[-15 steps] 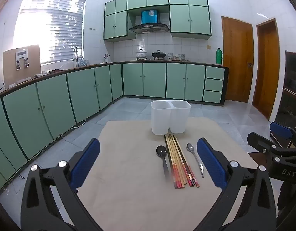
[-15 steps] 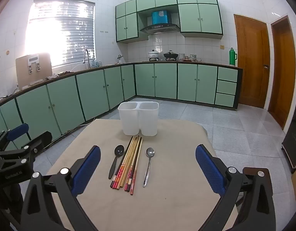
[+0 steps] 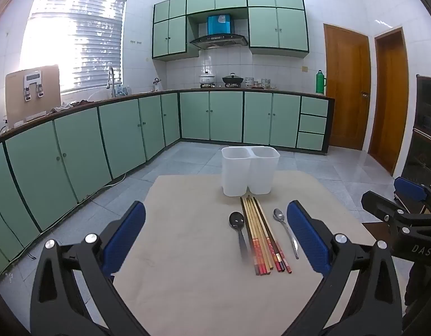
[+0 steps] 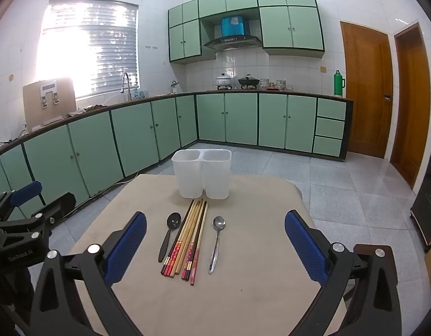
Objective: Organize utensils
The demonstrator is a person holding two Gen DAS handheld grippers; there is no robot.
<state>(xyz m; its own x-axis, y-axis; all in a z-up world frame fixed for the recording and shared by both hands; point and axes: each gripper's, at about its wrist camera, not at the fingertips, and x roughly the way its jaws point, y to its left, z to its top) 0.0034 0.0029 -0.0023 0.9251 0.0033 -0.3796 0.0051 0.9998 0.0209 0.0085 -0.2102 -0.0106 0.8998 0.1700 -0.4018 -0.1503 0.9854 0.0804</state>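
Observation:
A white two-compartment plastic holder (image 3: 249,169) (image 4: 202,172) stands at the far side of the beige table (image 3: 187,252) (image 4: 257,280). In front of it lie a black spoon (image 3: 238,228) (image 4: 169,232), several wooden chopsticks with red ends (image 3: 261,235) (image 4: 189,240) and a metal spoon (image 3: 285,229) (image 4: 217,240). My left gripper (image 3: 215,232) is open and empty above the table's near side. My right gripper (image 4: 215,238) is open and empty, with the utensils between its fingers in view. Each gripper shows at the edge of the other's view, the right one (image 3: 409,215), the left one (image 4: 22,224).
Green kitchen cabinets (image 3: 75,151) run along the left and back walls beyond the table. Tiled floor (image 4: 341,184) surrounds the table. Wooden doors (image 3: 347,86) stand at the right. A dark cabinet (image 3: 425,128) stands at the far right.
Both views have shifted only slightly; the utensils and holder have not moved, and both grippers stay open.

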